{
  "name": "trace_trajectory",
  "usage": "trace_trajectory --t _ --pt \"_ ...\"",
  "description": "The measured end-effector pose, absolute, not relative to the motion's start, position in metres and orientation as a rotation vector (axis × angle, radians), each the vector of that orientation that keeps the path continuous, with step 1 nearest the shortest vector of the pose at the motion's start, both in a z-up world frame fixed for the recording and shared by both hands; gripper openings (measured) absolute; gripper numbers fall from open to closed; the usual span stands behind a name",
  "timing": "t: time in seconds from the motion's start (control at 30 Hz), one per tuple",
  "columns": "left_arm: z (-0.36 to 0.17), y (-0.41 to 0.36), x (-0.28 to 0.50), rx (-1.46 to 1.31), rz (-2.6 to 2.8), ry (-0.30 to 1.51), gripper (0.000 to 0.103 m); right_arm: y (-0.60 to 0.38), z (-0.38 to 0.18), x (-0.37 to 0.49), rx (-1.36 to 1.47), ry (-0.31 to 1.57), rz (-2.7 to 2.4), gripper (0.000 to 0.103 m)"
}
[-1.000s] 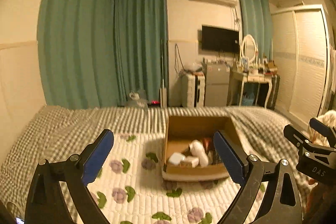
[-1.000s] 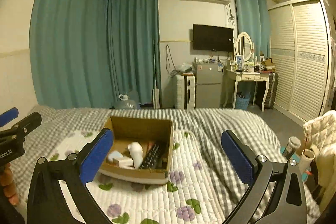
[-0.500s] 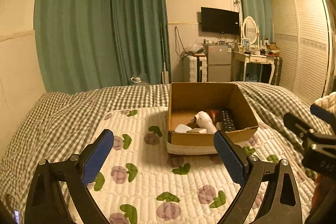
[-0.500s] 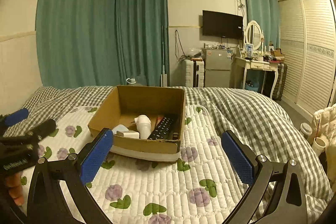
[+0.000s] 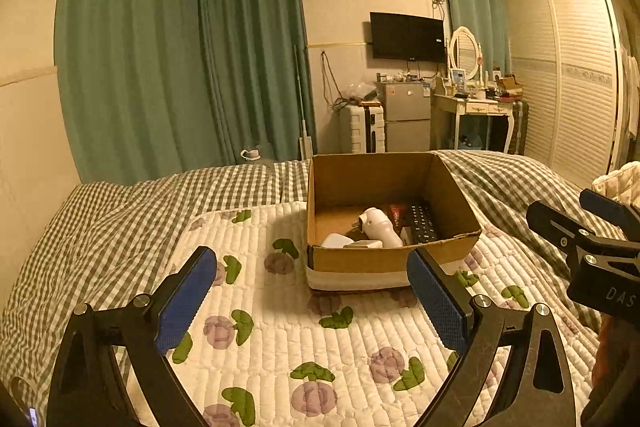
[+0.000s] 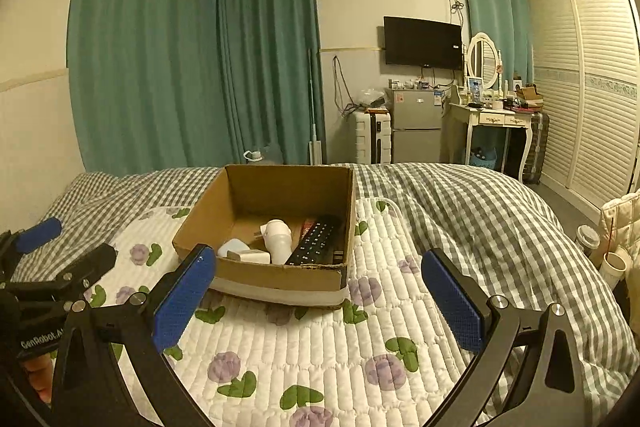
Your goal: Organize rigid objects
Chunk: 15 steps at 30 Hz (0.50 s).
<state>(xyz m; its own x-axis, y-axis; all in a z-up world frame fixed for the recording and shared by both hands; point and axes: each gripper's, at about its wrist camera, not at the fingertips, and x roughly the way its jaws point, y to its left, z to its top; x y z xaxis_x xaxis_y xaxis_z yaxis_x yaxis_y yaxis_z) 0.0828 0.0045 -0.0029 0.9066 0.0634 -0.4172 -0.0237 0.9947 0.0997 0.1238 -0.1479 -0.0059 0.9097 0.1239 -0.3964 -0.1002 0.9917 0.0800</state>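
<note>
An open cardboard box (image 5: 452,203) (image 6: 200,223) sits on the flowered quilt of the bed. Inside lie a white bottle (image 5: 378,223) (image 6: 276,241), a black remote control (image 5: 424,225) (image 6: 316,241), small white blocks (image 5: 336,241) (image 6: 240,251) and a red item (image 5: 396,213). My left gripper (image 5: 312,301) is open, held short of the box's near wall, with nothing between its blue pads. My right gripper (image 6: 320,303) is open too, close to the box's near right corner. Each gripper shows at the edge of the other's view.
The white flowered quilt (image 5: 280,339) lies over a grey checked blanket (image 6: 460,211). Beyond the bed stand teal curtains (image 5: 180,59), a small fridge (image 6: 416,125), a white dressing table (image 6: 496,119) and a louvred wardrobe (image 6: 592,87). Cups (image 6: 608,259) stand at the bed's right side.
Both grippers have come closer to the box and now look down into it more; the box looms larger in both views. Both stay open.
</note>
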Motion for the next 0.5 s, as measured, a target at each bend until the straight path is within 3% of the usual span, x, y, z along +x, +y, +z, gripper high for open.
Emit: trace_trajectory --t 0.5 --pt "-0.0033 0.0105 0.0858 0.067 0.033 0.465 0.098 -0.1408 -0.0135 0.1291 0.04 0.437 0.115 0.103"
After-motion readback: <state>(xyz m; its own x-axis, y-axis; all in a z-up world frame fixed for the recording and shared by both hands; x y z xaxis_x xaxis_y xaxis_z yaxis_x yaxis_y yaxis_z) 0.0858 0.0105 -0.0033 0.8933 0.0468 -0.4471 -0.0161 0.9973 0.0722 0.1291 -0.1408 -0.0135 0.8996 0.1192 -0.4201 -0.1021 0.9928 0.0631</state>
